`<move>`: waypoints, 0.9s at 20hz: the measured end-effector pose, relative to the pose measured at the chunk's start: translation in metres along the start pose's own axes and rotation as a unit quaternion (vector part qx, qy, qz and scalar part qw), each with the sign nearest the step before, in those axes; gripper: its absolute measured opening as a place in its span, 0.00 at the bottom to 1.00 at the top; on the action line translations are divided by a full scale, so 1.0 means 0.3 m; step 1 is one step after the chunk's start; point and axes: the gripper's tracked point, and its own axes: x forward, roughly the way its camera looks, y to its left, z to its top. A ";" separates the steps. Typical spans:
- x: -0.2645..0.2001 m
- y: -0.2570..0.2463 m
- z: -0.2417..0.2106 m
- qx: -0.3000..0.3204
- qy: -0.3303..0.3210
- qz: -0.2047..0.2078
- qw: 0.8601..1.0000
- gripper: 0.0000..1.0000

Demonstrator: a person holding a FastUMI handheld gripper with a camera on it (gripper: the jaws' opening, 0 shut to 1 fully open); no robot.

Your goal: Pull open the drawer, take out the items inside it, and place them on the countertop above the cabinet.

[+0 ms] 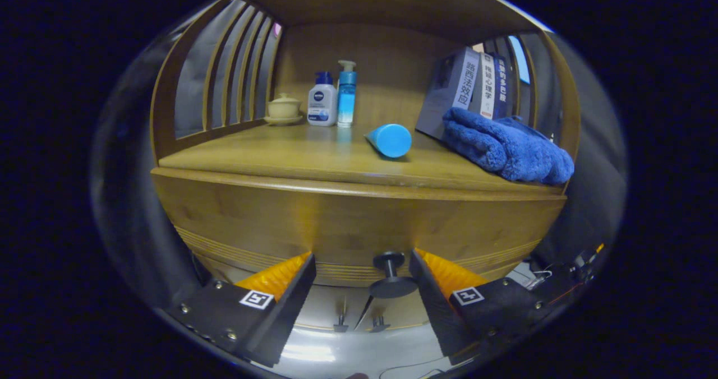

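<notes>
Drawer [359,227] shut, knob [390,272] between spread jaws

Smooth, satin-finished wooden cabinet [336,222], dark matt drawer knob [391,272], fluffy cloth towel [505,143], glossy plastic bottles [335,96]

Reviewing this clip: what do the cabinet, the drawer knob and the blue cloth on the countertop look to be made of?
Cabinet: looks like wood or bamboo, grain lines, satin sheen. Drawer knob: dark, smooth, likely metal, possibly plastic; it sits between the open gripper fingers, nearer the right one. Blue cloth: plush, fluffy pile, probably microfibre towel, folded on the countertop.
</notes>
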 end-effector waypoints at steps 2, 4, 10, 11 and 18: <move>0.000 0.002 -0.004 0.009 -0.005 0.005 1.000 1.00; -0.001 0.004 -0.005 0.017 -0.009 0.006 1.000 1.00; -0.059 -0.025 0.165 0.042 -0.084 0.016 0.995 1.00; -0.074 -0.037 0.204 0.045 -0.097 0.018 0.994 1.00; -0.316 -0.148 0.574 0.011 -0.282 0.020 0.959 1.00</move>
